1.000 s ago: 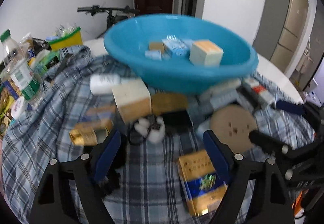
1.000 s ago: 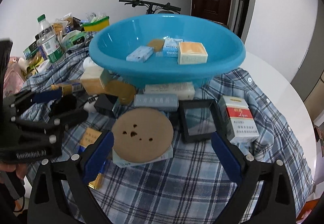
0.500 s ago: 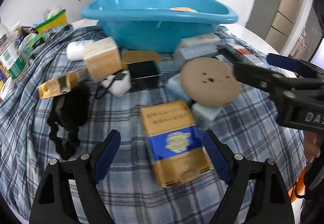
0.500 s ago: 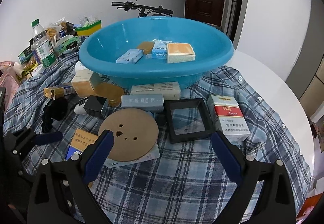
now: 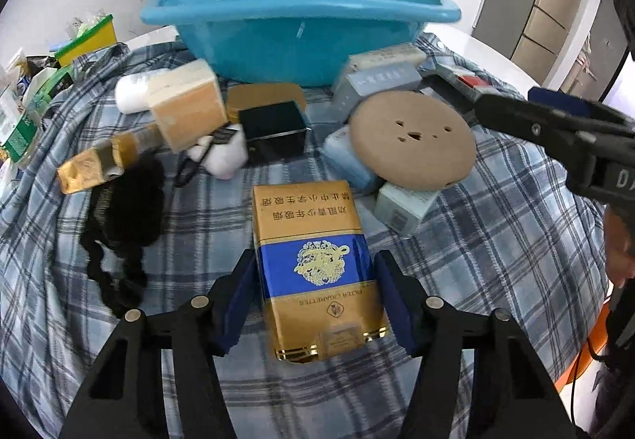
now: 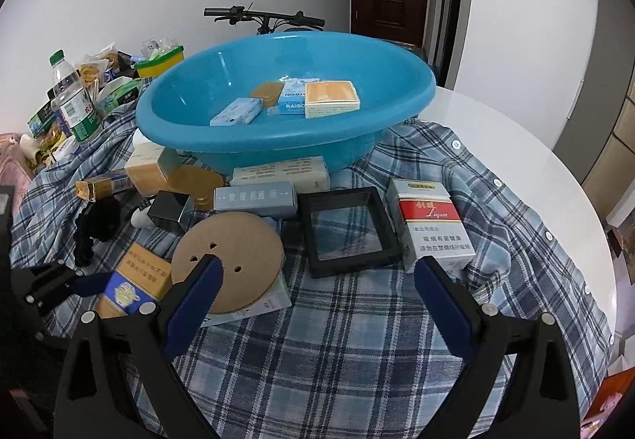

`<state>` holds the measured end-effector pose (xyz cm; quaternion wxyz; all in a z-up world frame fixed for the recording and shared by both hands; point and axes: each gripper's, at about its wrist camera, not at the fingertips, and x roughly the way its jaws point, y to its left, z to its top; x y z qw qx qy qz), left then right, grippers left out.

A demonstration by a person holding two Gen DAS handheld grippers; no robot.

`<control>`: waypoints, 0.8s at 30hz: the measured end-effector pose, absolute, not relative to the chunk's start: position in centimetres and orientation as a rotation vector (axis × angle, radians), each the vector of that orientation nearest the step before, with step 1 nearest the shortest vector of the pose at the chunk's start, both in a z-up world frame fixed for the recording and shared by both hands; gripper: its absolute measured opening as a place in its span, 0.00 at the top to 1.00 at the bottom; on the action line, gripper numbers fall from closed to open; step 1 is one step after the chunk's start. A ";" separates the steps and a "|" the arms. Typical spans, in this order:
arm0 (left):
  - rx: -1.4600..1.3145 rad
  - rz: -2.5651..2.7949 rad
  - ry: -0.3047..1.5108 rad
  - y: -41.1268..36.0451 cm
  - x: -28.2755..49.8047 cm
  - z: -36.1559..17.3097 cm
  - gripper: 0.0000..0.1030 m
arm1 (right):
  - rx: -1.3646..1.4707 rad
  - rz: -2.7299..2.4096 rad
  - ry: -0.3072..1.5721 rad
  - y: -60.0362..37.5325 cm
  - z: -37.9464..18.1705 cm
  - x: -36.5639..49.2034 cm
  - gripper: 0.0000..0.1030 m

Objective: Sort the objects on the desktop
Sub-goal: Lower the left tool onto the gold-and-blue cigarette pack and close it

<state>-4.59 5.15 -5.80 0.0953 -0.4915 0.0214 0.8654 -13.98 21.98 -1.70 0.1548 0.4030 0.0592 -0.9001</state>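
— Two grippers over one checked cloth (image 6: 357, 359); taking the blue basin (image 6: 285, 137) as the landmark, what lies to its left?

— Left of the basin stand a water bottle (image 6: 73, 102) and a yellow-and-green container (image 6: 158, 62) among loose packets. In front of the basin on that side lie a tan box (image 5: 186, 110), a slim gold pack (image 5: 107, 161) and a black scrunchie (image 5: 127, 209).

— And the left gripper (image 5: 313, 300)?

— It hangs well in front of the basin, nearest the camera, pointing down at a gold-and-blue cigarette pack (image 5: 313, 264) lying flat on the cloth. Its jaws are closing with the pack between them. The left pad looks right against the pack's edge; a sliver of cloth shows by the right pad, so no grip yet.

— What is straight in front of the basin?

— A small black box (image 5: 274, 129), a grey-blue carton (image 6: 256, 199), and a round cardboard disc (image 6: 228, 260) resting on pale boxes.

— Inside the basin?

— A few small boxes, one orange-topped (image 6: 331, 98), one pale blue (image 6: 238, 112).

— And further right?

— A black square frame (image 6: 347, 229), then a red-and-white cigarette pack (image 6: 430, 229), both in front of the basin's right side. The right gripper (image 6: 313, 304) hovers in front of them with jaws spread wide and nothing between them; one finger overlaps the disc's edge in its own view.
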 end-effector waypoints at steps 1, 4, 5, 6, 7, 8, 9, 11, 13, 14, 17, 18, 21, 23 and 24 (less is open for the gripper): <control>-1.449 2.578 0.062 4.6 -4.6 -5.5 0.40 | 1.155 -2.577 0.171 21.9 -1.8 -14.0 0.06; -1.438 2.617 0.052 2.9 -4.7 -4.7 0.40 | 1.161 -2.566 0.177 21.3 -2.0 -14.0 0.06; -1.450 2.625 0.047 2.2 -4.9 -4.8 0.40 | 1.162 -2.561 0.179 21.1 -2.1 -14.0 0.06; -1.466 2.623 0.046 2.0 -5.1 -5.0 0.40 | 1.163 -2.554 0.180 20.8 -2.2 -14.0 0.06; -1.494 2.606 0.038 1.6 -5.3 -5.4 0.40 | 1.162 -2.548 0.183 20.6 -2.2 -14.0 0.06; -1.511 2.589 0.016 1.1 -5.4 -5.8 0.40 | 1.161 -2.543 0.186 20.4 -2.2 -14.0 0.06; -1.534 2.582 0.003 0.9 -5.5 -6.2 0.37 | 1.160 -2.540 0.190 20.2 -2.2 -13.9 0.06; -1.527 2.601 0.023 0.9 -5.5 -6.3 0.32 | 1.159 -2.539 0.193 20.0 -2.3 -13.9 0.06; -1.504 2.624 0.019 1.2 -5.4 -6.3 0.25 | 1.160 -2.540 0.195 19.9 -2.3 -14.0 0.06; -1.488 2.635 0.008 1.3 -5.4 -6.3 0.24 | 1.161 -2.541 0.196 19.8 -2.2 -14.0 0.06; -1.492 2.670 0.011 1.5 -6.0 -6.6 0.24 | 1.163 -2.544 0.202 19.7 -2.2 -14.0 0.06; -1.494 2.665 -0.021 1.3 -6.3 -6.7 0.24 | 1.164 -2.544 0.203 19.7 -2.1 -14.0 0.06; -1.471 2.661 -0.121 0.9 -6.9 -6.6 0.24 | 1.173 -2.549 0.203 20.0 -2.2 -14.1 0.06; -1.465 2.656 -0.170 0.5 -7.1 -6.5 0.24 | 1.181 -2.549 0.200 20.1 -2.4 -14.2 0.06; -1.463 2.657 -0.171 0.4 -7.2 -6.4 0.26 | 1.183 -2.549 0.199 20.1 -2.5 -14.2 0.06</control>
